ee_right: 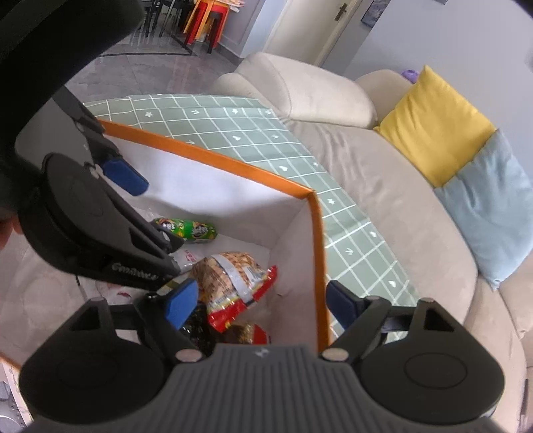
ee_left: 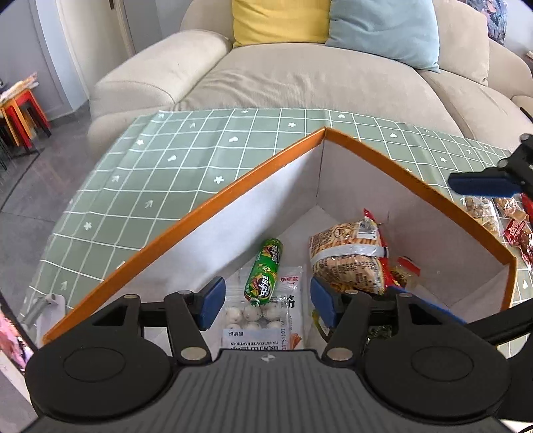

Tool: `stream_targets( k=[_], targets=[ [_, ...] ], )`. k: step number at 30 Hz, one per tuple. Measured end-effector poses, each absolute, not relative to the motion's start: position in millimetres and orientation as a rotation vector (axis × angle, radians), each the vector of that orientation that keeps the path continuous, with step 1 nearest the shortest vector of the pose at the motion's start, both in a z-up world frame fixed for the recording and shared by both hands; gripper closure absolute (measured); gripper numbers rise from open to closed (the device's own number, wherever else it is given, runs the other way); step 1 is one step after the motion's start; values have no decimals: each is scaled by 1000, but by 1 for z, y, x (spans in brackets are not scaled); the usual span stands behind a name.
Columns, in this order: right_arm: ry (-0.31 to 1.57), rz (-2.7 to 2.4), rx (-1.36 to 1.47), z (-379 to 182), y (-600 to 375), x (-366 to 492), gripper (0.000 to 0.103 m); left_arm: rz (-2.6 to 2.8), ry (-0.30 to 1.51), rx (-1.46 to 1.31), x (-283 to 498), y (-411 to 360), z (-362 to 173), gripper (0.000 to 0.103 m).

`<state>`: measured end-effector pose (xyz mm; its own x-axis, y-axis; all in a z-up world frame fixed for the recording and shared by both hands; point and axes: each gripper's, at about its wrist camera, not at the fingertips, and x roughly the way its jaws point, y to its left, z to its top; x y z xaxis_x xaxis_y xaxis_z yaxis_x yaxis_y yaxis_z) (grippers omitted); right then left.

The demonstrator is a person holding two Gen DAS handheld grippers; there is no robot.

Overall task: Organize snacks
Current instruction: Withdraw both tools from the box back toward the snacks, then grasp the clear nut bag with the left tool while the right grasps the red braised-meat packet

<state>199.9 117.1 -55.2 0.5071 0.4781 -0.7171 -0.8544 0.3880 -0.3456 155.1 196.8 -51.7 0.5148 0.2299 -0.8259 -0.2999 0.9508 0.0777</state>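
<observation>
An orange-rimmed white box (ee_left: 233,186) (ee_right: 213,156) stands on the green checked tablecloth. Inside lie a green sausage stick (ee_left: 265,269) (ee_right: 191,229), a white bag of yogurt hawthorn balls (ee_left: 266,316), and a tan cracker pack (ee_left: 349,259) (ee_right: 230,276) beside red wrappers. My left gripper (ee_left: 268,304) is open and empty, hovering over the box just above the hawthorn bag. My right gripper (ee_right: 256,304) is open and empty, straddling the box's right wall; it also shows in the left wrist view (ee_left: 483,183). The left gripper shows in the right wrist view (ee_right: 126,176).
More snack packets (ee_left: 499,219) lie on the tablecloth (ee_left: 166,166) outside the box at the right. A beige sofa (ee_left: 299,76) with a yellow cushion (ee_left: 279,20) and a blue cushion (ee_left: 383,26) stands behind the table. Red and orange stools (ee_left: 23,116) stand far left.
</observation>
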Motion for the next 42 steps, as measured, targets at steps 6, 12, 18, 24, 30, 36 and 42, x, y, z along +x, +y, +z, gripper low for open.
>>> stream_targets(
  k=[6,12,18,24,30,36,42],
  targets=[
    [527,846,-682,-39,84,194,22,319,928,-15,146,172,-40,32],
    [511,772,-474,-22,36,196,22,299,814,-15,133,143,-24,32],
    [464,671,-328,-17,-13,189,22,229,707,-3,124,104,-13,32],
    [459,581,-236,-24,-66,186,22,138,662,29,122,67,-11,32],
    [459,499,-162,-34,-118,185,22,31,647,75,124,27,-14,32],
    [452,412,-115,-46,-164,191,22,-96,648,27,135,-2,-20,32],
    [478,343,-95,-68,-199,197,22,-163,672,-3,149,-25,-33,29]
  ],
)
